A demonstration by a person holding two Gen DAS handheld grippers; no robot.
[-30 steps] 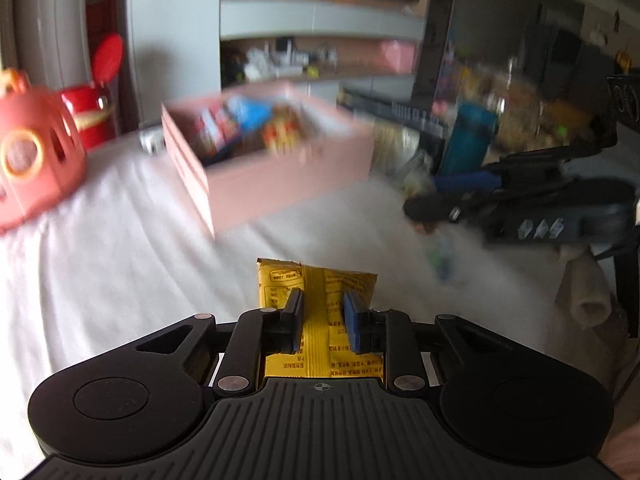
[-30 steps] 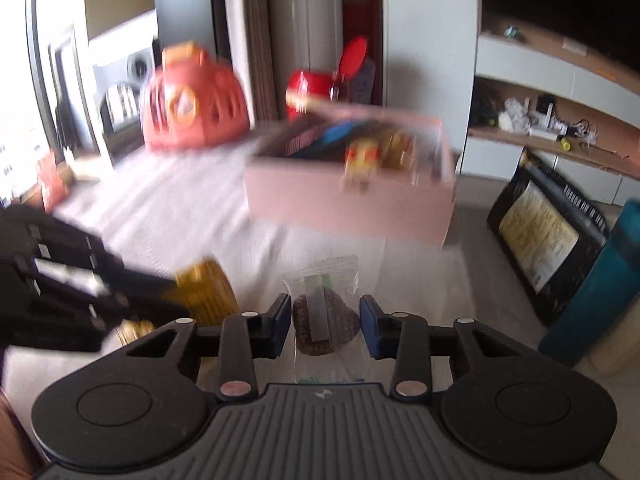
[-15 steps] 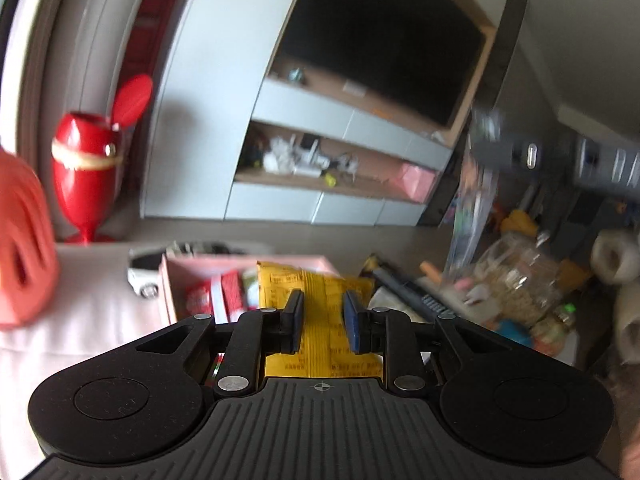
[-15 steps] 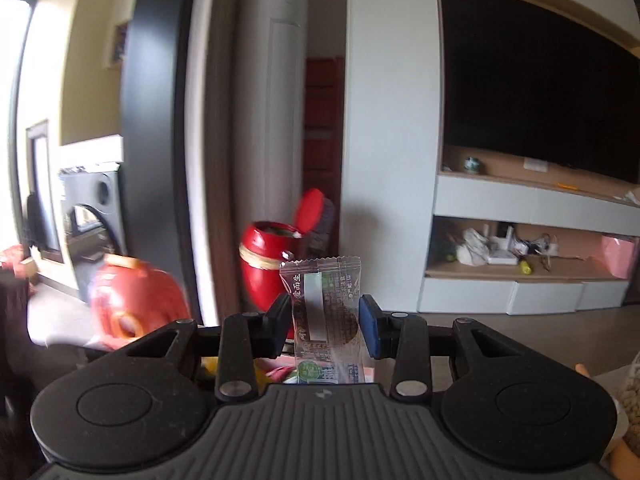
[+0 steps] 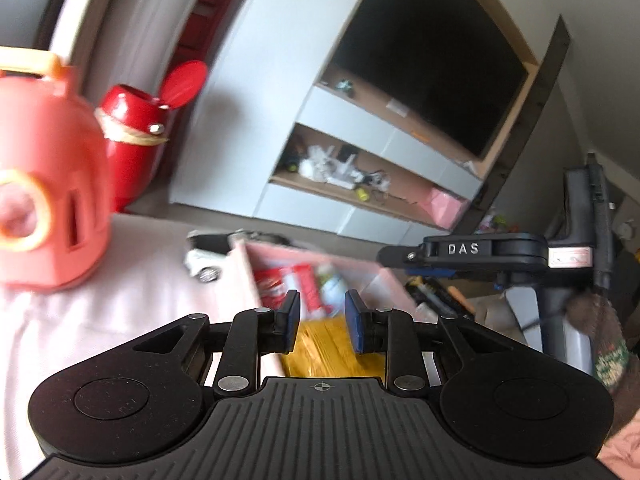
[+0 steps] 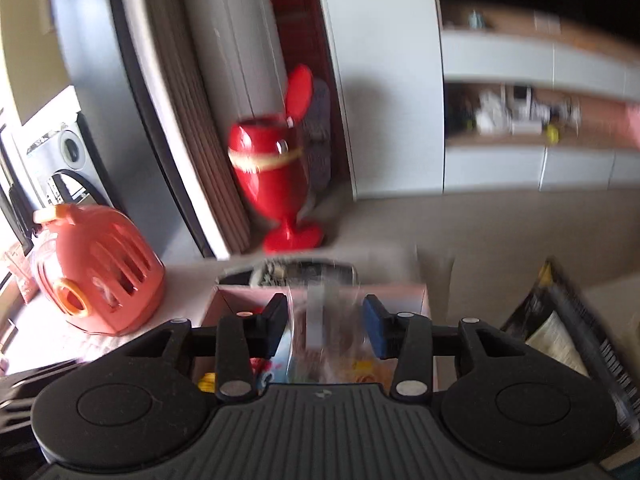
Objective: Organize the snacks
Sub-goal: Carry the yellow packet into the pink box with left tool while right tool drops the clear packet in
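While poised over the pink box (image 5: pixel 372 276): hovered to drop snacks in.
Left gripper (image 5: pixel 322 322): spread apart, nothing between; yellow packet (image 5: pixel 328 344) lay below it, inside the box.
Right gripper (image 6: pixel 326 326): wide, clear cookie packet (image 6: pixel 324 332) blurred between, apparently unclamped above the box.

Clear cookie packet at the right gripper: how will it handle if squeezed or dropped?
Cookie packet looks like thin clear film: probably light, floppy at the edges, and slippery in the right gripper. The brown biscuit inside is likely brittle, so a hard squeeze may crack it. Being flat, it should land in the pink box without rolling.
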